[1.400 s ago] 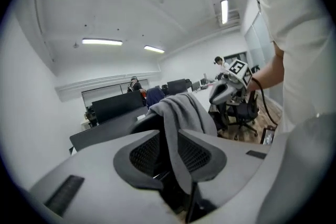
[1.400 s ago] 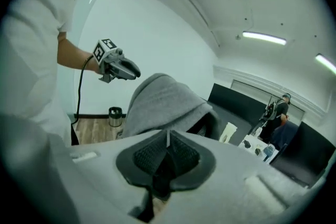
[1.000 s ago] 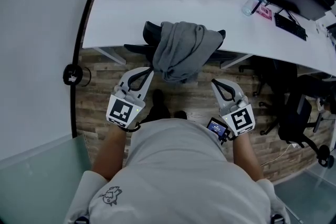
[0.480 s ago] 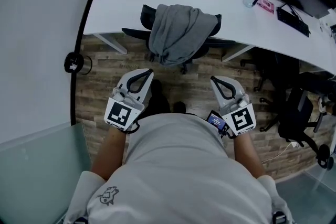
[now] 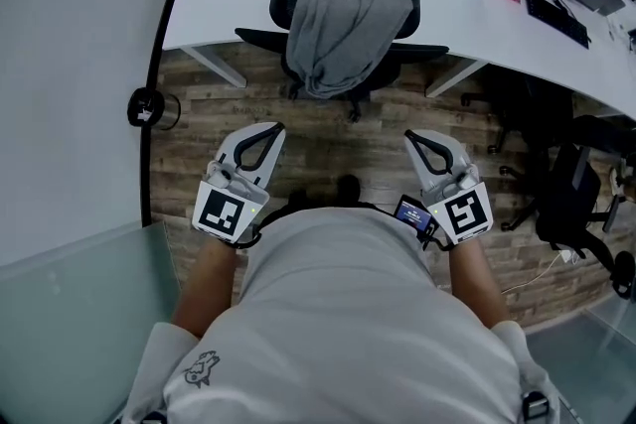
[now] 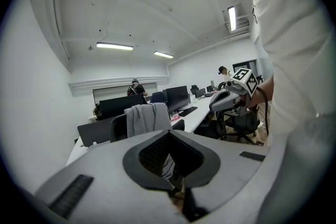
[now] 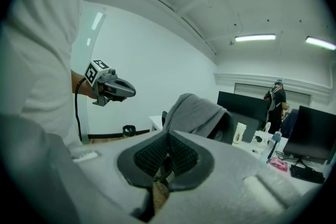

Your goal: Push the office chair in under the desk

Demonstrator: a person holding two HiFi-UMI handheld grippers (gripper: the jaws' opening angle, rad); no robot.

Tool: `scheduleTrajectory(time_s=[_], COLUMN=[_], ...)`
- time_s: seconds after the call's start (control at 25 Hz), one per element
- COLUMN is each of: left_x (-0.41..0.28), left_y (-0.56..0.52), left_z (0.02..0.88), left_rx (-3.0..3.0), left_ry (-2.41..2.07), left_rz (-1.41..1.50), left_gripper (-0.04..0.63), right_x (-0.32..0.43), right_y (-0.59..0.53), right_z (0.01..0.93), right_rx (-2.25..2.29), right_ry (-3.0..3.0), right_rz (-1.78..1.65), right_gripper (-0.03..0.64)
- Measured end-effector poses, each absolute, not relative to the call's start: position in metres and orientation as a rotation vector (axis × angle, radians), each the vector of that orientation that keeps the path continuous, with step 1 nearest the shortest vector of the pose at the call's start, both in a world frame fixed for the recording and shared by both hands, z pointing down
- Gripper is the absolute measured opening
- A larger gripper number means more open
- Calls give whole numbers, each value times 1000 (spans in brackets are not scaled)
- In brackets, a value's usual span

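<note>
Left gripper (image 5: 271, 128) and right gripper (image 5: 411, 137) drew back from office chair (image 5: 281, 3).
Chair sits under worktop (image 5: 229, 5), ahead of closed, empty fingers (image 5: 238, 147); push looks done.

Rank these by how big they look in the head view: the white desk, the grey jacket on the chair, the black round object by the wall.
Largest: white desk, even though the frame crops it.
Next: grey jacket.
Smallest: black round object.

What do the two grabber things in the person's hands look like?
The left gripper and right gripper are pale grey, with black-lined jaws tapering to a tip. Each carries a white cube with black square markers. A small lit screen sits by the right one. The person wears a pale short-sleeved shirt.
</note>
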State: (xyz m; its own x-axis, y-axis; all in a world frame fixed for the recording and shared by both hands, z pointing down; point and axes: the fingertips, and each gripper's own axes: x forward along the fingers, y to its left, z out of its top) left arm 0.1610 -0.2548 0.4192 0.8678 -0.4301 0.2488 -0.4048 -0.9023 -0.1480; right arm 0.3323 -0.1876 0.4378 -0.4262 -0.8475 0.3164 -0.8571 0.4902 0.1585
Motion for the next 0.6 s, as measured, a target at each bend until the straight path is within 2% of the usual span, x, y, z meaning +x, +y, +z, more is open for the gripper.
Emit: scheduleTrajectory(time_s=[0.24, 0.6], left_x=[127, 31], left_y=[-231, -193], left_z=[414, 405], left_rx=[-2957, -2988], left_ry=[574, 533], left_rz=[-401, -319], left_gripper=[-2, -2], right_x=[291, 191], right_y=[-167, -123], right_z=[427, 423], right_rx=[1479, 1535], right_ry=[-2354, -2337], right_rz=[26, 52], right_gripper=[2, 2])
